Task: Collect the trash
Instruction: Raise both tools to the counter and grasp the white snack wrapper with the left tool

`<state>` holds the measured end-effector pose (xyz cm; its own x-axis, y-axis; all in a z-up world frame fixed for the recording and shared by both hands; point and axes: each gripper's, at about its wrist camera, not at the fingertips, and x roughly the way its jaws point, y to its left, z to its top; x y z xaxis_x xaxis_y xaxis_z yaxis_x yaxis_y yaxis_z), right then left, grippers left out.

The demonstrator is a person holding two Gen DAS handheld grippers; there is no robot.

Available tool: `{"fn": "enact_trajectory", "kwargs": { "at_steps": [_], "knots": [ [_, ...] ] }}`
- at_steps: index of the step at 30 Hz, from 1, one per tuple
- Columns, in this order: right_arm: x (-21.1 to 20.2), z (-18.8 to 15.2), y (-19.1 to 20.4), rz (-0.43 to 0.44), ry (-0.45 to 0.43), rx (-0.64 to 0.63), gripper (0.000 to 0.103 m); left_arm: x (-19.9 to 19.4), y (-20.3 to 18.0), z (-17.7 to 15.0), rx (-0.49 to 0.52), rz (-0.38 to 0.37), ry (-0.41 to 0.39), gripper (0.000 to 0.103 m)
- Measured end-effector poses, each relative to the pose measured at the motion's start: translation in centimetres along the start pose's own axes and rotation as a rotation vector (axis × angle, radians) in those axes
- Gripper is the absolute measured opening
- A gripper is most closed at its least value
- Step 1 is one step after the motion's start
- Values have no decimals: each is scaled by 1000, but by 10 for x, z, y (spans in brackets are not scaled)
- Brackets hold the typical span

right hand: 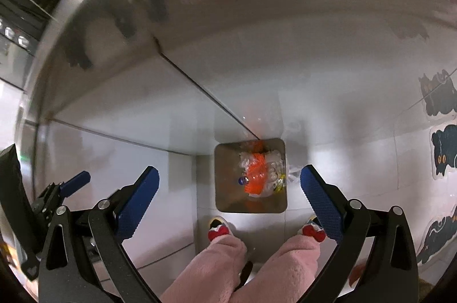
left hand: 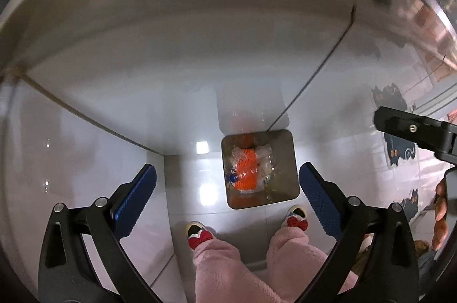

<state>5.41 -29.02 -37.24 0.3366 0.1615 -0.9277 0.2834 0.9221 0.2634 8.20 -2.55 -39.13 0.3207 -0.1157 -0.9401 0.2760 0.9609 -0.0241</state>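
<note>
A square metal trash bin stands on the white floor below me, also in the right wrist view. Inside lie a crushed clear bottle with an orange label and blue cap and crumpled clear plastic; the bottle shows in the right wrist view too. My left gripper is open and empty, high above the bin. My right gripper is open and empty, also above the bin. The right gripper's body shows at the left view's right edge.
A steel counter front with a dark seam rises behind the bin. The person's pink trouser legs and red-bowed slippers stand just before the bin. Dark cat-shaped mats lie on the floor at the right.
</note>
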Motion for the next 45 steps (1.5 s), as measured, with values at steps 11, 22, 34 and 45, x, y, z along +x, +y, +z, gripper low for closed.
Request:
{"fn": "enact_trajectory", "kwargs": {
  "at_steps": [11,22,34,45],
  "knots": [
    [-97,30,34,43,-183,-78,100,-103,17,33,1,7,-138,95],
    [-140,111,45,26,-338,-88,99,-158,8,107,19,-33,-267,95],
    [-135,211,29,14,-415,-57,99,-142,-27,197,57,-54,-291,95],
    [-100,272,41,33,-399,-110,89,-111,-63,253,59,-73,-291,95]
  ]
}}
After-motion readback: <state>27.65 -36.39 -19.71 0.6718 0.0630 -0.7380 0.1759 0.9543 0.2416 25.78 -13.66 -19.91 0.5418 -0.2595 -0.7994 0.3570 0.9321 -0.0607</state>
